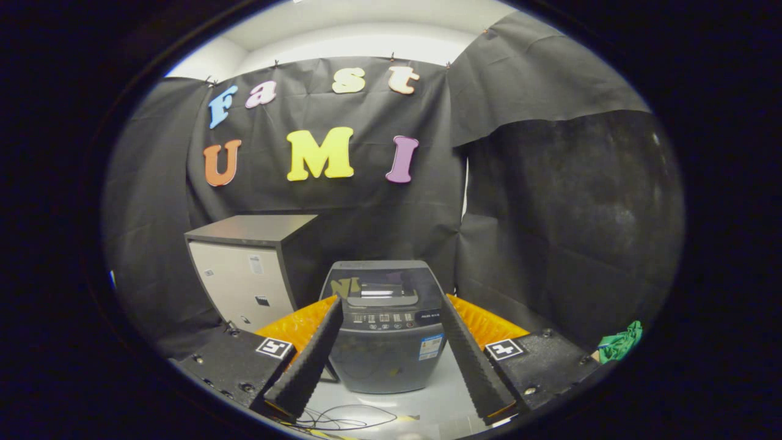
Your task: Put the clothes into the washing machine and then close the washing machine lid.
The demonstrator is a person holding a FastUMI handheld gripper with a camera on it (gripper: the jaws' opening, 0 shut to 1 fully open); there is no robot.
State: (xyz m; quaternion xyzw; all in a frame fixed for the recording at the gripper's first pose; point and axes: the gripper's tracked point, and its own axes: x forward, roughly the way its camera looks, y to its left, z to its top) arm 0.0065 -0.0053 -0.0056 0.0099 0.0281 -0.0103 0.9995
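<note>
A small grey top-loading washing machine [385, 324] stands on the pale floor just ahead of my fingers, its dark glass lid [383, 282] lying flat and shut over the top. A crumpled green garment [620, 343] lies low on the right, beyond my right finger and away from the machine. My gripper [391, 400] is open, the fingers spread wide on either side of the machine's front, with nothing between them.
A grey cabinet [247, 278] with a pale front stands left of the machine against the black cloth wall. Thin cables [351, 418] lie on the floor right below the fingers.
</note>
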